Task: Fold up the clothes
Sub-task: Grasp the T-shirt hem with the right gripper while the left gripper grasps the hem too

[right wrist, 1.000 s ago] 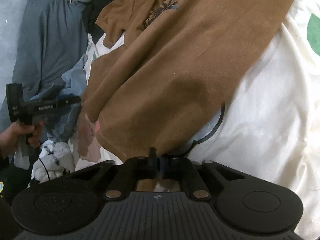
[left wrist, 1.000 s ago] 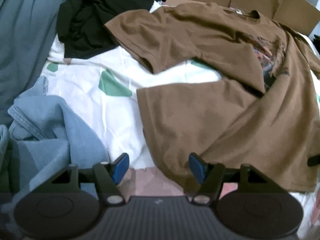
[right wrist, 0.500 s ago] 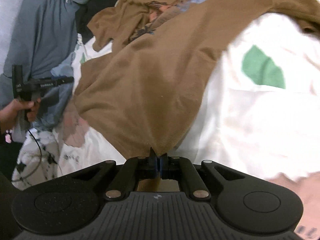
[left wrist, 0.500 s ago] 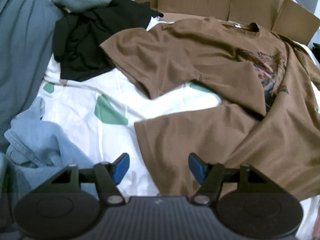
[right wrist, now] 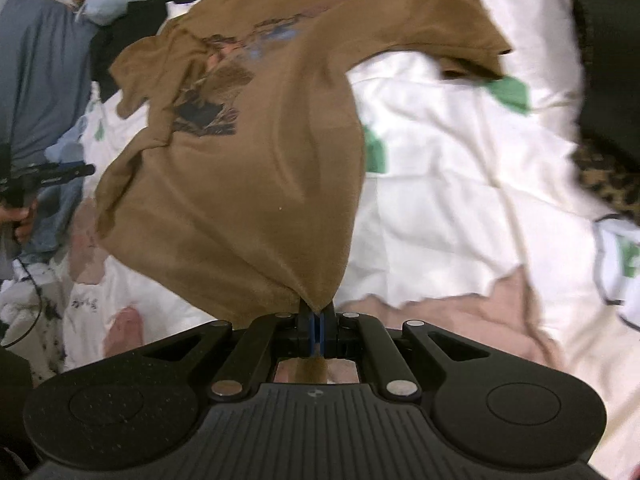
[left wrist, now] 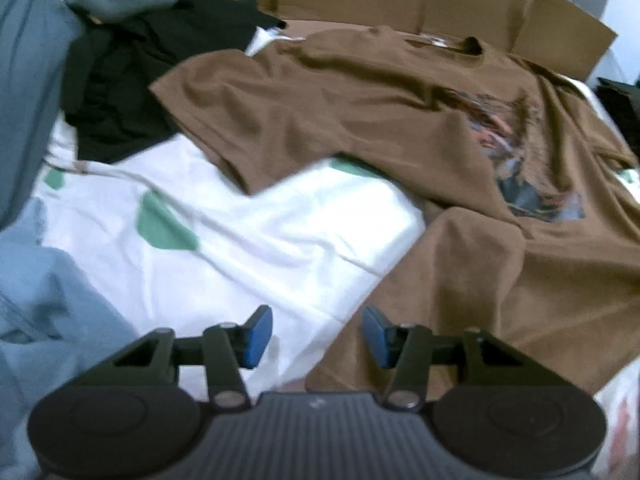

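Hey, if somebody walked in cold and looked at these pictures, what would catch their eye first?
Probably the big brown T-shirt with a printed picture on its chest, spread across the white sheet with green patches. Next, the right gripper, shut on the shirt's bottom corner and pulling the cloth taut. The left gripper hangs open over the shirt's other bottom corner, with a black garment heaped behind.

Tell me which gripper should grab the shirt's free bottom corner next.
Left, probably. The left gripper is open and empty with the brown shirt hem just ahead of its fingers. The right gripper is already shut on the other bottom corner, pulling it taut.
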Motion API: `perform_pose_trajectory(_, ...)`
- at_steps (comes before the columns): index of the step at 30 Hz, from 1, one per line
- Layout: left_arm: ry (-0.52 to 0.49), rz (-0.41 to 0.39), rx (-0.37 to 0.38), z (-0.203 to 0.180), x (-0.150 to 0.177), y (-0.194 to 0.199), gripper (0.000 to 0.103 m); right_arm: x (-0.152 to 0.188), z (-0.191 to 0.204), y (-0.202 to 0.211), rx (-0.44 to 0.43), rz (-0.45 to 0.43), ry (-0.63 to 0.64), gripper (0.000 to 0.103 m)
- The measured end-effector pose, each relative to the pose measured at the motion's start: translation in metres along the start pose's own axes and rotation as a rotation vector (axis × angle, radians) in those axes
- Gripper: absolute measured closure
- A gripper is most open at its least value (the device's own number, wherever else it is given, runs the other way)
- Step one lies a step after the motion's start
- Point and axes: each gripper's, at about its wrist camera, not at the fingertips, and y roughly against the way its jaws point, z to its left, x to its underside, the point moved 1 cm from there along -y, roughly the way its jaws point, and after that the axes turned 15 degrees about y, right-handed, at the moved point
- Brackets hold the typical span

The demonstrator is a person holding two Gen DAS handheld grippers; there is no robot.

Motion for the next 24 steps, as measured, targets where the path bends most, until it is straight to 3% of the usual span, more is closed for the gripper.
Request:
perform_pose_trajectory(8, -0.010, 0.051, 0.135, -0.016, 0.024, -0.005, 0.050, 0.002, -0.029, 0.007, 0.111, 0.031, -0.037, 0.103)
perform_pose_trajectory(14, -0.030, 0.113, 0.170, -0.033, 0.039, -0.021, 0.053, 0.010, -0.045, -0.003, 0.133, 0.053, -0.078, 0.103)
perform_pose_trajectory(15, -0.032, 0.125, 0.166, -0.034, 0.041, -0.025, 0.064, 0.012, -0.047, -0.006, 0.130, 0.055, -0.087, 0.103)
perform_pose_trajectory(16, -0.035, 0.138, 0.162, -0.036, 0.043, -0.028, 0.083, 0.014, -0.047, -0.009, 0.122, 0.060, -0.096, 0.103)
perform_pose_trajectory(17, -0.037, 0.150, 0.158, -0.038, 0.044, -0.031, 0.092, 0.016, -0.047, -0.013, 0.115, 0.064, -0.106, 0.102)
perform_pose_trajectory(19, -0.043, 0.163, 0.152, -0.040, 0.047, -0.031, 0.099, 0.022, -0.047, -0.022, 0.102, 0.080, -0.120, 0.099)
perform_pose_trajectory(21, -0.049, 0.164, 0.148, -0.039, 0.049, -0.024, 0.099, 0.026, -0.045, -0.028, 0.088, 0.093, -0.127, 0.097)
perform_pose_trajectory(22, -0.053, 0.165, 0.146, -0.039, 0.050, -0.020, 0.099, 0.028, -0.045, -0.031, 0.079, 0.092, -0.133, 0.092)
perform_pose_trajectory(23, -0.056, 0.165, 0.144, -0.039, 0.051, -0.017, 0.099, 0.031, -0.045, -0.035, 0.078, 0.091, -0.139, 0.075)
perform_pose_trajectory(24, -0.058, 0.166, 0.134, -0.036, 0.053, -0.011, 0.099, 0.033, -0.045, -0.038, 0.085, 0.091, -0.140, 0.069)
